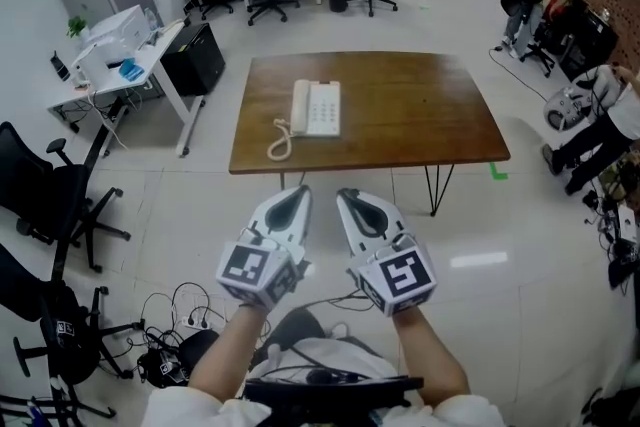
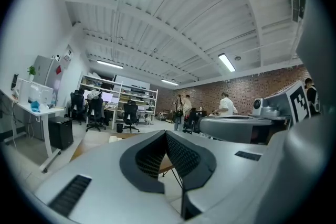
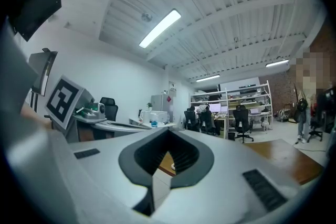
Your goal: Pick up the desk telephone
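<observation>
Centrally in the head view, the desk telephone (image 1: pixel 316 108) lies flat on the left half of the brown bench (image 1: pixel 420 110). Its handset (image 1: pixel 300 106) rests on the phone's left side, and the coiled cord (image 1: pixel 280 143) curls toward the bench's lower edge. Lower in the frame, the left gripper (image 1: pixel 299 191) and right gripper (image 1: pixel 346 194) are held side by side above the tiled floor (image 1: pixel 480 215), well apart from the bench. Each gripper's jaws are pressed together with nothing between them.
</observation>
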Available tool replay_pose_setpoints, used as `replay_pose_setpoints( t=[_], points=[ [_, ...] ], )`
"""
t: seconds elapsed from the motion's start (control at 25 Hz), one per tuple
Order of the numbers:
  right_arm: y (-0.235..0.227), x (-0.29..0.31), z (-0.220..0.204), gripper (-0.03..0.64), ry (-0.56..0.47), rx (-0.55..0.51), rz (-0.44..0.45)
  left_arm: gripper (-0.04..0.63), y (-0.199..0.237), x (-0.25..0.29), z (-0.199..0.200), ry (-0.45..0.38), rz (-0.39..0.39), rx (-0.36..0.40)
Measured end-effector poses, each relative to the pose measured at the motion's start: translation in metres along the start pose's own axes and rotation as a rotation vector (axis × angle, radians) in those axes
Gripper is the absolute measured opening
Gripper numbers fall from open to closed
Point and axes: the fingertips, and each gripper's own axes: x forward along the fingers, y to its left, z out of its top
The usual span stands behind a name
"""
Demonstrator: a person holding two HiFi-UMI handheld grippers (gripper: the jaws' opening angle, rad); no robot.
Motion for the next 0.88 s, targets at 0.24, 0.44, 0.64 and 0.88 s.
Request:
replay_pose_setpoints(
  t=[0.24, 0.44, 0.64, 0.88],
  points=[
    [-0.012, 0.011, -0.005, 0.002, 0.005, 0.010, 0.000, 0.002, 0.009, 0.015, -0.005, 0.002, -0.002, 0.001],
    [-0.025, 0.025, -0.013, 0.002, 0.016, 0.021, -0.013, 0.002, 0.020, 0.034, -0.016, 0.006, -0.012, -0.010],
    [-0.041, 0.043, -0.016, 0.002, 0.034, 0.021, -0.026, 0.002, 0.032, 0.057, -0.018, 0.012, -0.029, -0.019],
    [-0.058, 0.073, -0.021, 0.002, 0.047, 0.022, -0.025, 0.002, 0.055, 0.084, -0.023, 0.025, -0.030, -0.029]
  ],
)
